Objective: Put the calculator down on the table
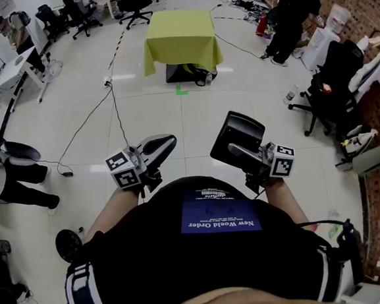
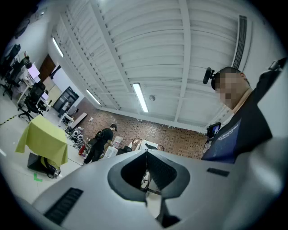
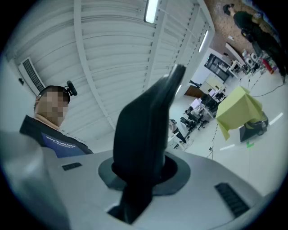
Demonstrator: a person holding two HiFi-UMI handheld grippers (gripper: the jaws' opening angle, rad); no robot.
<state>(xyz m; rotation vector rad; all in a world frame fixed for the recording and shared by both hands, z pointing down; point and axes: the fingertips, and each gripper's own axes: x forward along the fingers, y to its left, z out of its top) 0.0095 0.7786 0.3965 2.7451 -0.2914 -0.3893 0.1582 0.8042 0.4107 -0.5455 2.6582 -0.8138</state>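
Right gripper view | calculator (image 3: 144, 130) | dark, flat, upright between jaws

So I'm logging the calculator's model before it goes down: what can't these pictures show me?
- calculator keys and display: the head view shows only a dark slab, too small to read; the right gripper view shows it edge-on.
- table: far off, its legs hidden by the yellow cloth.

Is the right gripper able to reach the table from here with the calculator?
Probably not yet. The right gripper holds the calculator near the person's body, while the table stands far off across the floor. Nothing blocks the way, so walking closer should do.
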